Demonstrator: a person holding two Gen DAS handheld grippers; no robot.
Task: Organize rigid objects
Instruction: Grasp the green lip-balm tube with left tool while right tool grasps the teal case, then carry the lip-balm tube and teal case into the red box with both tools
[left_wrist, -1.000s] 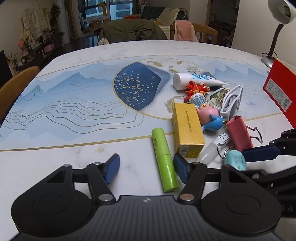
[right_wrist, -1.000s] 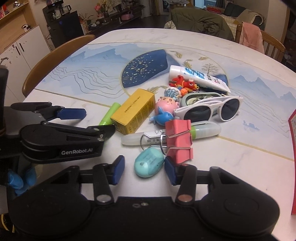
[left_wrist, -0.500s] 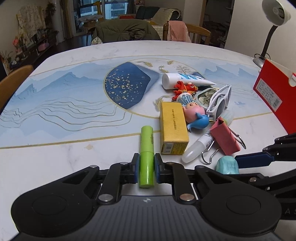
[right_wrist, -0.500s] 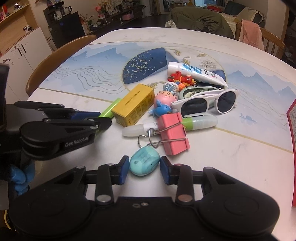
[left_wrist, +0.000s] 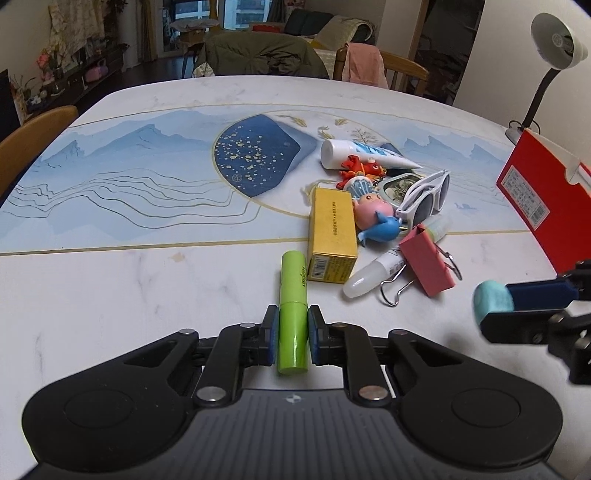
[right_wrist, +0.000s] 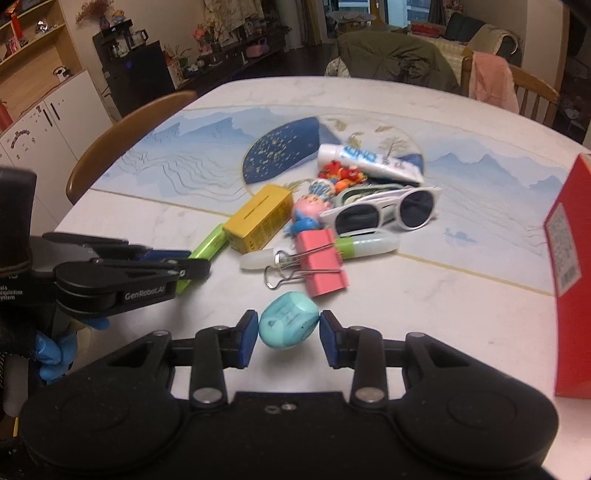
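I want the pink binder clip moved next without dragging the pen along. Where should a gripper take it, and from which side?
Take the pink binder clip by its folded pink body, pads on the two flat faces, coming from above at the end away from the wire handles. It lies flat across the white pen, so lift it straight up.

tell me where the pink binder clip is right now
The pink binder clip lies on the table, clamped across a clear marker, just below the white sunglasses and beyond the right claw.
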